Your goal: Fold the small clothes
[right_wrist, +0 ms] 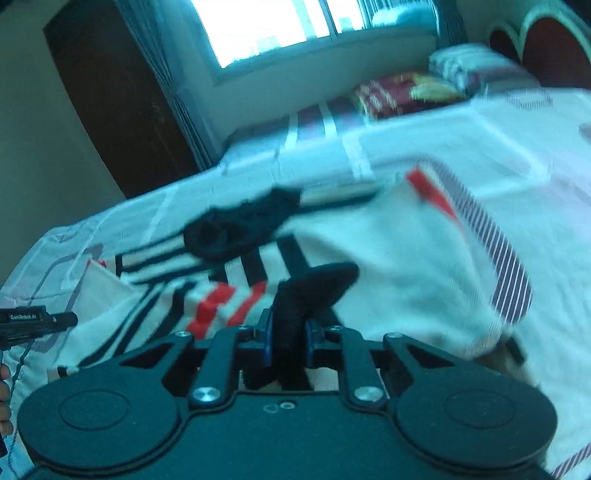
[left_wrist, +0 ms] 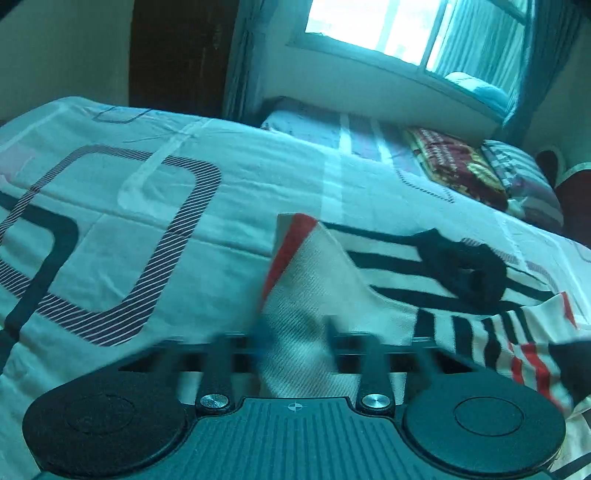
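Striped garment: white knit with black and red bars, spread on the bed, one corner flipped up to show its plain underside and a red edge. Black collar or trim bunched near the garment's middle.

Right tongs: blue pads drawn together and clamped on a black fold of the garment's trim, which stands up between them. Probable purpose: pinning one edge so the rest can be carried over it.

Left tongs: blurred by motion, fingers standing wide apart, white cloth lying between and beyond them with nothing pressed; grip judged absent. Probable purpose: freed to reach for the next edge or corner. Same tool visible at the left margin of the right wrist view, just beside the garment's raised corner, with part of a hand below it.

Fold judged at an early stage: cloth rumpled, no tidy rectangle formed.

Bedspread: pale, printed with rounded-square outlines in dark and striped bands; serves as work area.

Far end of bed: red patterned blanket, folded, with a striped pillow beside it.

Room: bright window with curtains, dark wooden door at left.
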Demonstrator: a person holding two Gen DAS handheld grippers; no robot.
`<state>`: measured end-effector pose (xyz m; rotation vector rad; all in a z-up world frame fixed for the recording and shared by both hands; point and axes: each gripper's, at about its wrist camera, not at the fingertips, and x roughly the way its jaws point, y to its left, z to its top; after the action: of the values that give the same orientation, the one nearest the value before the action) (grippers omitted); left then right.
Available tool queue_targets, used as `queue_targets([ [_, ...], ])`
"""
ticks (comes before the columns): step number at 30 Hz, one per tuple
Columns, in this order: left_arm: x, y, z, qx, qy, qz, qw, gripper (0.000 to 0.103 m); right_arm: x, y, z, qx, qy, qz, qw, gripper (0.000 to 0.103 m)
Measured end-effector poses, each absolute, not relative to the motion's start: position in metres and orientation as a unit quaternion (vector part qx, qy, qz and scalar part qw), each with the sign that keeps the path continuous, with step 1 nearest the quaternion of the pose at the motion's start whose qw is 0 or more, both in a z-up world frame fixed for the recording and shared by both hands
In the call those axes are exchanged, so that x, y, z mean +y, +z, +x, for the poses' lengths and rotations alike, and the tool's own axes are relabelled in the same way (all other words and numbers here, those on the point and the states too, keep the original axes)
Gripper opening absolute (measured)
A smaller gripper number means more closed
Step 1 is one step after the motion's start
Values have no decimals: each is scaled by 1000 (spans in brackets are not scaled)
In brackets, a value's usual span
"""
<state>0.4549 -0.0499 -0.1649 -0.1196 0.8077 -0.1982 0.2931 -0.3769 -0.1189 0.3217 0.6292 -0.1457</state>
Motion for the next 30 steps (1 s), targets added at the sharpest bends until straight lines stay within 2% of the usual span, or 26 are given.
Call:
queue_targets([
  [1,-55,-163,454,381,-86,-55,919,102,-379,-113,294,300,-80,141,940,16],
  [3,-67,-159,452,352,-77,-44,932,103,-388,-111,297,302,-103,107,942,16],
  [6,-72,-165,463,377,-81,-52,921,103,-409,-135,308,370,-98,132,915,16],
  [8,-73,-173,470,384,-83,-61,917,102,-412,-143,306,379,-98,132,911,17],
  [9,-73,-177,472,385,-85,-69,916,97,-413,-144,304,376,-102,136,911,21],
  [10,-73,-180,475,385,-86,-74,916,87,-416,-144,301,371,-107,146,911,23],
  [11,-72,-183,479,391,-90,-79,913,63,-420,-143,300,368,-106,161,910,30],
  [12,-71,-186,485,401,-95,-92,907,47,-426,-144,299,369,-98,181,906,31],
  [15,-71,-192,491,404,-93,-124,902,39,-424,-151,297,385,-81,192,899,28],
  [16,-73,-193,492,404,-91,-130,901,34,-422,-153,297,384,-80,189,900,26],
  [17,-74,-192,492,402,-86,-134,902,26,-420,-153,297,380,-79,191,902,19],
  [18,-74,-191,490,397,-83,-135,904,16,-419,-151,298,377,-78,191,903,16],
  [19,-76,-188,488,391,-82,-134,907,13,-417,-146,299,365,-84,181,910,15],
  [22,-75,-178,479,358,-78,-144,919,11,-403,-124,298,320,-94,100,937,14],
  [24,-77,-187,484,363,-62,-128,921,11,-404,-134,308,345,-116,66,929,14],
  [26,-79,-199,484,369,-51,-119,920,11,-411,-155,314,385,-122,82,911,14],
  [28,-85,-197,481,361,-53,-91,926,11,-411,-154,309,379,-121,83,914,15],
  [29,-85,-193,481,364,-55,-87,926,12,-411,-152,308,379,-125,86,913,17],
  [30,-84,-187,480,362,-52,-90,926,12,-413,-147,306,374,-130,93,913,24],
])
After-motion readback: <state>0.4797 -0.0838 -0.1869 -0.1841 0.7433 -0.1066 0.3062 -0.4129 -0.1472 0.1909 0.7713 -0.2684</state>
